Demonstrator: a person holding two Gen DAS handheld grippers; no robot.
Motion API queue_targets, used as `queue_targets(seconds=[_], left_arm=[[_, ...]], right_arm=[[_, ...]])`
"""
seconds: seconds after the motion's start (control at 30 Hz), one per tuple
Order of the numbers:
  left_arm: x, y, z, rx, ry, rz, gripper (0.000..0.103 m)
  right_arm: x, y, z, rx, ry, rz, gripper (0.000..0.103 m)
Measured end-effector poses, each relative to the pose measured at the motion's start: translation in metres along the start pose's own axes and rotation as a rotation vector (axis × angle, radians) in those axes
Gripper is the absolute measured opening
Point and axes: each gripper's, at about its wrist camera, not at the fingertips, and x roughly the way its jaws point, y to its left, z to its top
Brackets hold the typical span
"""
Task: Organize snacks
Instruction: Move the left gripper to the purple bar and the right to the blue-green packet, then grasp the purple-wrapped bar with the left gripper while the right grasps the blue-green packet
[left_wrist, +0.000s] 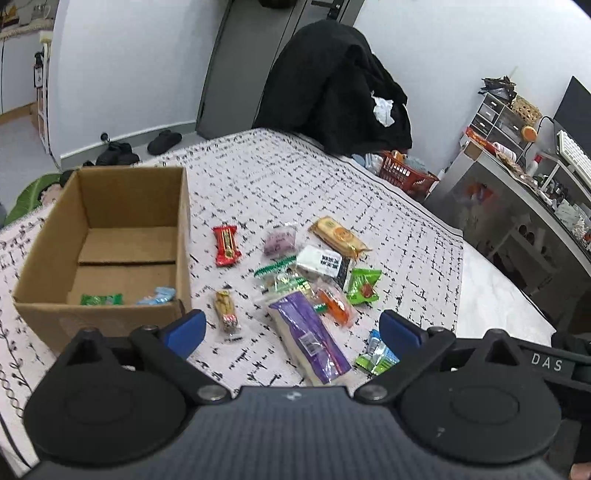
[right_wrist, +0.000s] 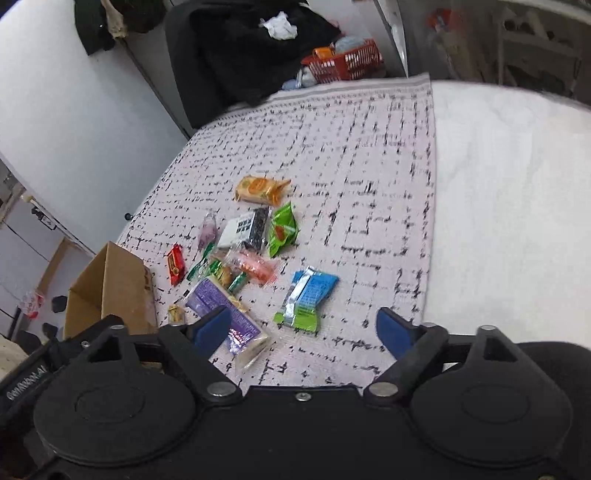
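Observation:
A cardboard box (left_wrist: 110, 243) stands open on the patterned cloth at the left and holds a green packet (left_wrist: 101, 299) and a light blue packet (left_wrist: 157, 296). Several snacks lie loose to its right: a red bar (left_wrist: 226, 246), a purple packet (left_wrist: 309, 336), a white-and-black packet (left_wrist: 325, 264), a green packet (left_wrist: 364, 286), an orange cracker pack (left_wrist: 338, 235). My left gripper (left_wrist: 293, 328) is open and empty above the purple packet. My right gripper (right_wrist: 304, 328) is open and empty just near side of a blue-green packet (right_wrist: 306, 297). The box also shows in the right wrist view (right_wrist: 110, 291).
A chair draped with a black coat (left_wrist: 332, 96) stands behind the table. A red basket (left_wrist: 406, 171) sits on the floor at the right, next to a cluttered desk (left_wrist: 517, 173). A white surface (right_wrist: 517, 221) lies right of the cloth.

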Motion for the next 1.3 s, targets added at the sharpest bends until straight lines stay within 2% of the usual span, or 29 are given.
queue_targets(seconds=[0.3,0.37,0.43,0.53,0.7,1.0,1.3], left_arm=[[0.033,-0.005,-0.008,-0.029,0.049,0.016,0.089],[0.04,-0.005,-0.01,-0.041,0.062,0.019,0.085],[0.045,-0.006,-0.013,-0.038,0.068,0.025,0.082],[0.054,-0.006,-0.017,-0.047,0.082,0.022,0.077],[0.073,-0.007,-0.023,-0.061,0.11,0.024,0.067],[0.101,-0.01,-0.029,-0.077,0.151,0.007,0.066],[0.12,-0.007,-0.034,-0.099,0.174,0.012,0.066]], right_arm=[[0.029,-0.01,0.01,0.071,0.044,0.018,0.079],[0.034,-0.012,0.011,0.083,0.055,0.022,0.075],[0.043,-0.015,0.012,0.1,0.077,0.035,0.062],[0.054,-0.017,0.013,0.12,0.102,0.048,0.058],[0.072,-0.015,0.016,0.117,0.132,0.051,0.058],[0.106,-0.017,0.019,0.123,0.17,0.021,0.058],[0.118,-0.014,0.02,0.092,0.175,0.016,0.059]])
